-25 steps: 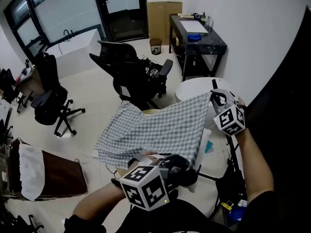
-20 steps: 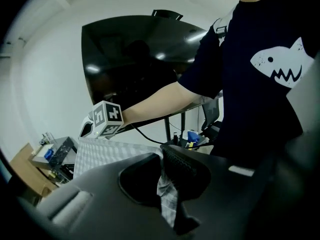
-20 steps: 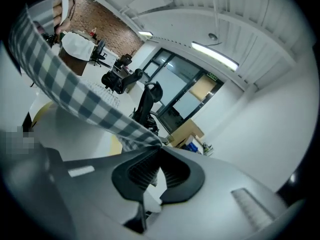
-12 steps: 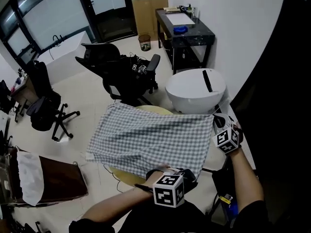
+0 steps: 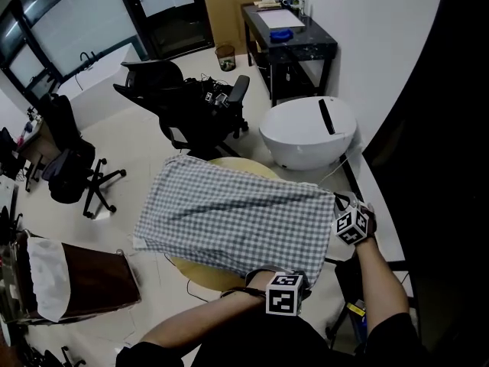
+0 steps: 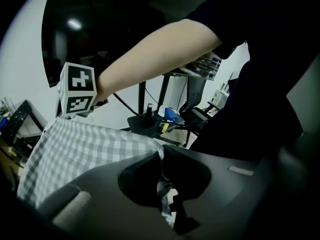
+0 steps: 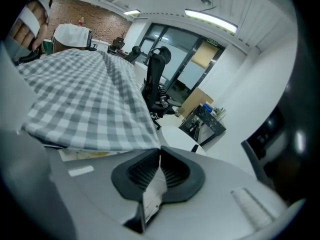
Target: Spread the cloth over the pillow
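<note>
Head view: I have the checked cloth (image 5: 237, 220) clamped in the left gripper (image 5: 273, 275) at six o'clock and the right gripper (image 5: 338, 203) at three.

Left claw (image 6: 161, 160) and right claw (image 7: 159, 156) — both clamped shut, angled downward.

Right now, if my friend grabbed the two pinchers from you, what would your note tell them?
Left gripper: shut on the cloth's near corner.
Right gripper: shut on the other near corner of the cloth.
The checked cloth is stretched out flat between them, over the pale yellow pillow. Only bits of the pillow's edge peek out.
Done: cloth opened up and brought over the pillow.
I cannot tell if the cloth rests fully on the pillow yet.
Left: probably lower the near edge until it rests on the pillow, let go of both corners, then check that nothing yellow shows.
</note>
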### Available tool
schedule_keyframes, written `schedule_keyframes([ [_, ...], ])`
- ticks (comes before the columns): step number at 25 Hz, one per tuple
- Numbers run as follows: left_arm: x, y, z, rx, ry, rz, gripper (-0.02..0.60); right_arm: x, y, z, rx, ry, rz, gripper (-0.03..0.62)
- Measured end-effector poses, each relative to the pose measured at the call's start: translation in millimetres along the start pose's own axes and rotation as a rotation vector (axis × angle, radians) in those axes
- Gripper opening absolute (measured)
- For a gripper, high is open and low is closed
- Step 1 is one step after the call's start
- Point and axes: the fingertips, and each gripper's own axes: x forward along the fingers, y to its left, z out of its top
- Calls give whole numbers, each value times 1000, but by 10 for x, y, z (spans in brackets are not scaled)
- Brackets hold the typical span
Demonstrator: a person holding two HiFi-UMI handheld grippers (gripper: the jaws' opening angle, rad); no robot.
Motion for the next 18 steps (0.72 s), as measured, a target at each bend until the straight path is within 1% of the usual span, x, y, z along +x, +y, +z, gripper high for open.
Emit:
schedule_keyframes([
  [7, 431, 39, -314, -68, 45, -34, 0, 215, 269, -249, 47, 54, 67, 8],
  [13, 618, 122, -562, -142, 59, -25, 0, 348, 463, -334, 38, 92, 134, 18],
  [14, 630, 133, -597, -155, 58, -24, 9, 363, 490, -330, 42, 94, 144, 21],
  [16, 640, 140, -651, -175, 53, -27, 77, 385, 545, -322, 55, 96, 167, 41],
  [18, 632, 139, -671, -181, 46, -32, 121, 396, 586, -318, 67, 94, 192, 88],
])
